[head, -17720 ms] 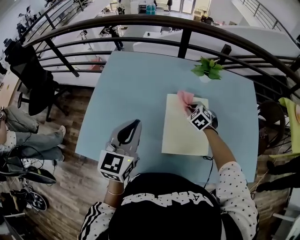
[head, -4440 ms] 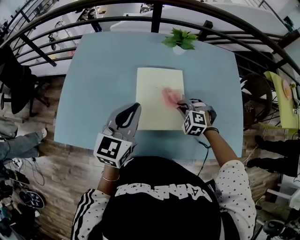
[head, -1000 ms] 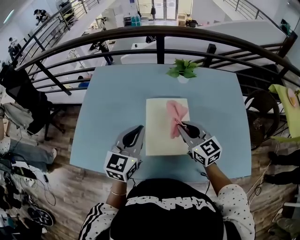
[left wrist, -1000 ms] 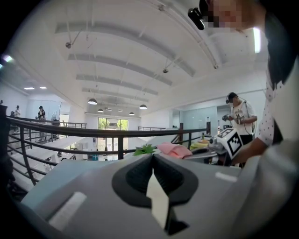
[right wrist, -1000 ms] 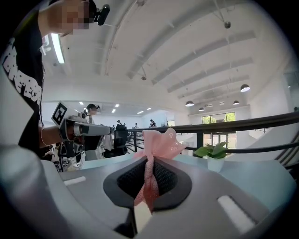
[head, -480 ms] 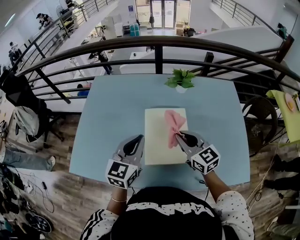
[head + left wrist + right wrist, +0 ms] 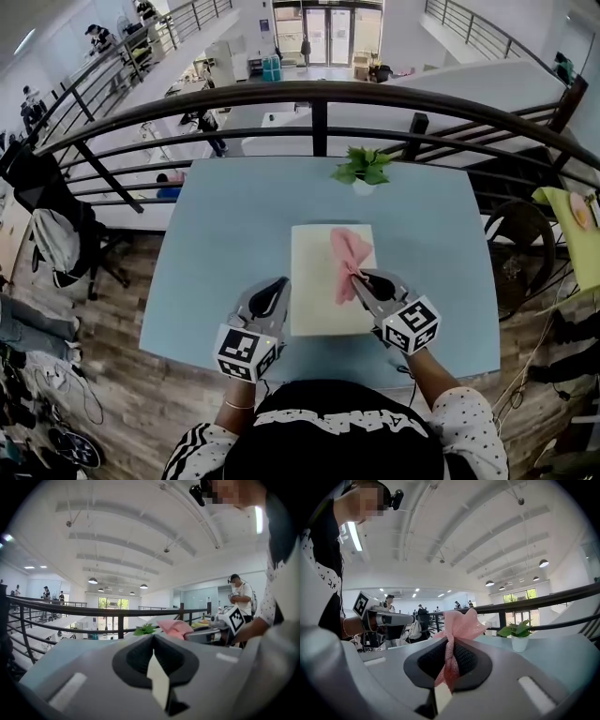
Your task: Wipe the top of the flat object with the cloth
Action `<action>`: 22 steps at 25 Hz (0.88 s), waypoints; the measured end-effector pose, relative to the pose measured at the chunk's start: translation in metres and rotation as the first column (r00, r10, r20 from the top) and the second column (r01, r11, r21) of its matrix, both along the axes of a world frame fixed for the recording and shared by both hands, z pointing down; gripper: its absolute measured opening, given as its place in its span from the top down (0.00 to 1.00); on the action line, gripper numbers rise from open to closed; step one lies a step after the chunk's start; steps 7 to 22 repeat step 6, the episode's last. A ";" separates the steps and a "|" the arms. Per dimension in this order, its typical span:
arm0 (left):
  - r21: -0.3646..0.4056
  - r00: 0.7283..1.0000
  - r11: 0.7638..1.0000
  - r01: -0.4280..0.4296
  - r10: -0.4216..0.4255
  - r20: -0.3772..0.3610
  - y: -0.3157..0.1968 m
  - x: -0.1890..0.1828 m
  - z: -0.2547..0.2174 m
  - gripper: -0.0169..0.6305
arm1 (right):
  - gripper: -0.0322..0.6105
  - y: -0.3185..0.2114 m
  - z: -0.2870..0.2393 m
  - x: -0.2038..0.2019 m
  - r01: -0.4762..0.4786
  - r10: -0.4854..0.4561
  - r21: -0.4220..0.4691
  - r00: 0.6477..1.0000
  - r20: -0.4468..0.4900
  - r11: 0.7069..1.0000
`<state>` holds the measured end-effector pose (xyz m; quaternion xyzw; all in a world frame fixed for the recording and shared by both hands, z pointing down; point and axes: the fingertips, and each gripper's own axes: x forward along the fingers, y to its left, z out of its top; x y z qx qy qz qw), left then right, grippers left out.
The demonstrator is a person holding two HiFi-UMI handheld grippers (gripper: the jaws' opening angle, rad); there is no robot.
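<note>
A pale cream flat board (image 7: 314,281) lies on the blue table (image 7: 225,234). The pink cloth (image 7: 348,255) hangs over the board's right half, pinched in my right gripper (image 7: 355,278), which is shut on it; in the right gripper view the cloth (image 7: 457,634) runs up from between the closed jaws. My left gripper (image 7: 275,284) hovers at the board's lower left edge, jaws together with nothing in them. In the left gripper view the cloth (image 7: 174,628) and the right gripper (image 7: 213,632) show off to the right.
A small potted plant (image 7: 365,169) stands at the table's far edge, just behind the board. A dark metal railing (image 7: 319,103) curves round the table's far side. A black chair (image 7: 56,225) stands at the left.
Over the last second the cloth and both grippers have stayed nearly still; my head view has shifted slightly. Several seconds ago the cloth lay lower on the board under the right gripper.
</note>
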<state>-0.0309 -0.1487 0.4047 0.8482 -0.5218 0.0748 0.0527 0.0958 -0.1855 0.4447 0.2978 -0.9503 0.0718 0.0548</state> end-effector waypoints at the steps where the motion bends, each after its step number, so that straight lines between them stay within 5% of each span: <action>1: -0.001 1.000 1.000 0.000 0.000 0.000 0.000 0.000 0.001 0.97 | 0.92 0.000 0.000 0.000 0.000 0.000 0.000 1.000 0.001 1.000; 22: -0.003 1.000 1.000 0.004 -0.004 -0.002 0.005 0.000 0.004 0.97 | 0.92 0.004 0.002 0.001 -0.001 0.001 -0.002 1.000 0.009 1.000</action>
